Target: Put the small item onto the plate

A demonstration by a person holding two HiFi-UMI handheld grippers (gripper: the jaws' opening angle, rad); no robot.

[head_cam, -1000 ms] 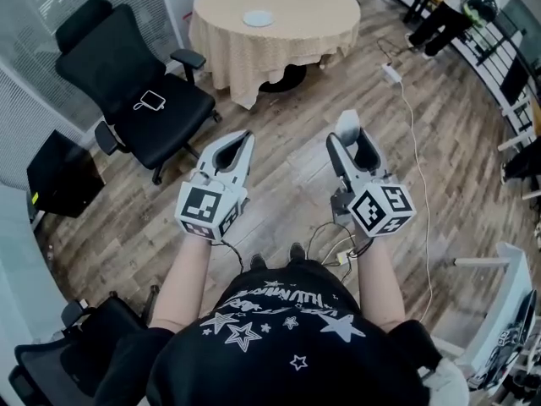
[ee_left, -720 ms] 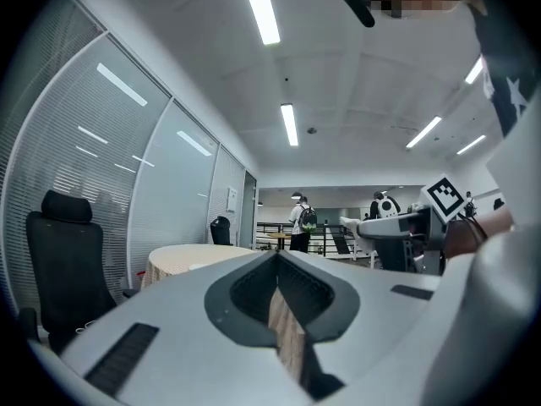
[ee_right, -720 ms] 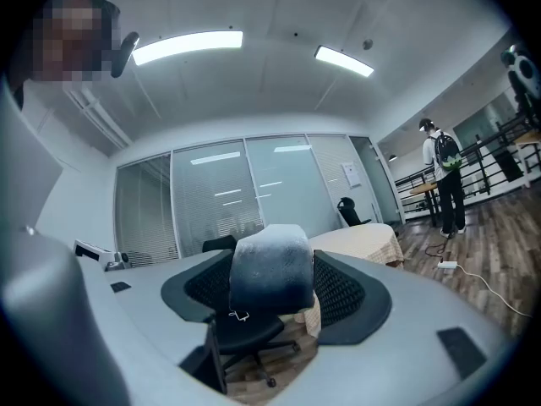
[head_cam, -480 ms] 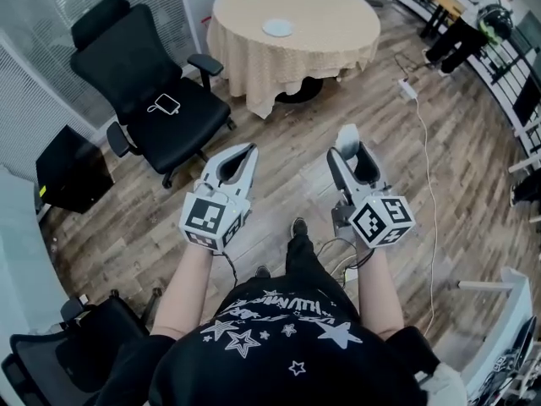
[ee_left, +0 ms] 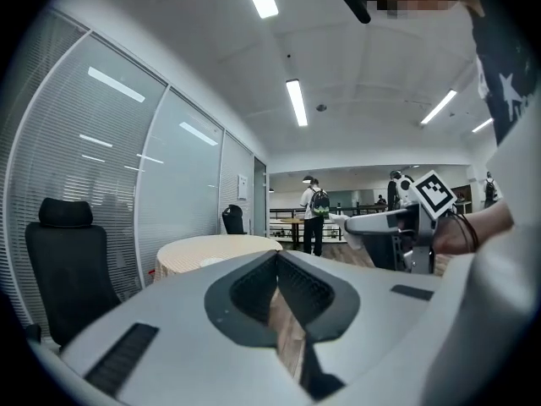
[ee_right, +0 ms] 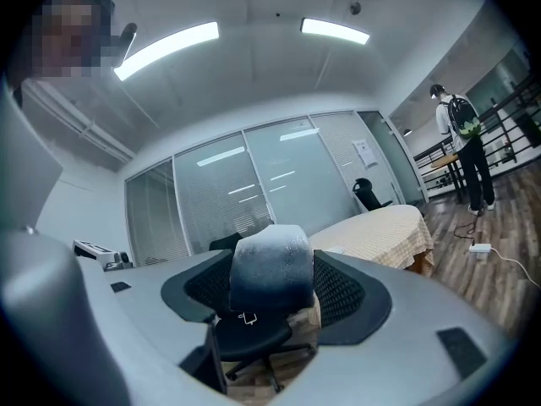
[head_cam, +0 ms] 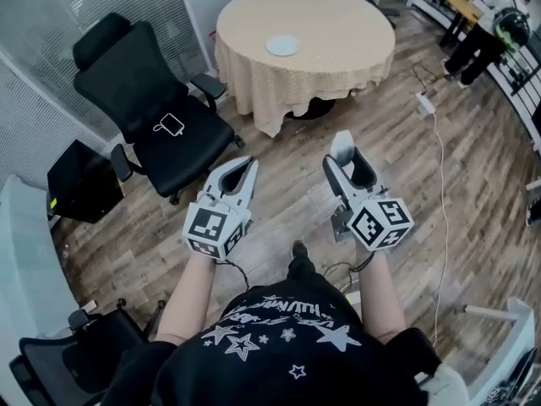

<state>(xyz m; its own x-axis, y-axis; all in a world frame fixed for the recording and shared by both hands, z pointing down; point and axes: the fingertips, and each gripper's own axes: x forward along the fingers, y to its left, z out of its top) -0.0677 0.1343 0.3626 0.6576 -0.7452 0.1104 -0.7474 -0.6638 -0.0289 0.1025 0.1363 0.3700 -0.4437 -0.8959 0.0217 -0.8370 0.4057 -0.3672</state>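
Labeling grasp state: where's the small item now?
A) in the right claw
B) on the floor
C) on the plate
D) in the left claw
A: the right gripper view shows the pale grey block clamped between the jaws of the right claw; the left claw is shut with nothing in it.

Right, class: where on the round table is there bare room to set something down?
The tablecloth is bare all round the plate, widest toward its right edge. The plate itself looks empty. Nothing is crowded; off the table, the chair seat holds a phone.

plate [head_cam: 282,46] on table [head_cam: 347,24] | chair [head_cam: 127,83] left of table | phone [head_cam: 172,125] on chair seat | power strip [head_cam: 424,102] right of table
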